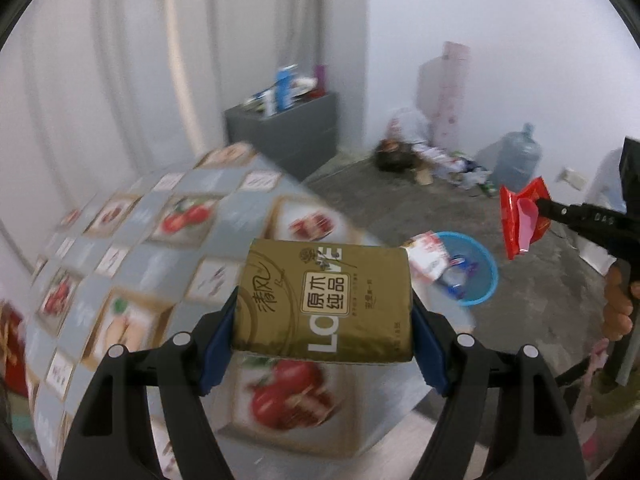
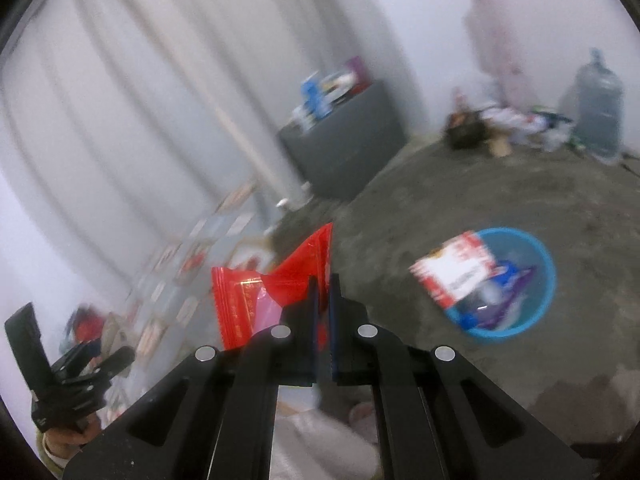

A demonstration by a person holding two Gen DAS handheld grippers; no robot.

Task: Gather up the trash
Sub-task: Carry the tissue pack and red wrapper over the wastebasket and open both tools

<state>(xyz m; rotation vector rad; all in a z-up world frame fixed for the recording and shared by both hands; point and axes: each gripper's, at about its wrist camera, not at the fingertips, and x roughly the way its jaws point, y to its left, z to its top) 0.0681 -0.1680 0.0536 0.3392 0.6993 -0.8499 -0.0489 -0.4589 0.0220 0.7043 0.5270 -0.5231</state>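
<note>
Presently held, item one: a gold rectangular soft-pack of tissues with white and dark lettering (image 1: 326, 300), clamped by its two short sides between the blue-padded black fingers of the left gripper (image 1: 326, 322), whose jaws are spread to the pack's width. That gripper points forward and slightly down over a table covered in a grey-and-cream checked cloth printed with red fruit (image 1: 132, 240), the pack raised above the cloth near the table's far edge. Item two: a crumpled red foil snack wrapper with a pink inner flap (image 2: 276, 284), pinched at one corner by the right gripper (image 2: 324, 292), jaws nearly closed on it; the wrapper fans up and to the left of the fingers. Seen from the left wrist camera, the right gripper reaches in level from the right edge, carried by a bare hand (image 1: 618, 304) on its grip, wrapper hanging in the air above the floor. Receptacle: a round light-blue plastic basket (image 2: 546, 280) on the grey concrete floor (image 2: 440, 208), ahead of and below both grippers, already containing a red-and-white packet (image 2: 456, 272) leaning over its rim and purple-blue wrappers (image 2: 504, 292). Background items: a dark grey cabinet (image 1: 292, 132) with clutter on top, a large clear water jug (image 1: 518, 158), pale curtains (image 1: 120, 60).
</note>
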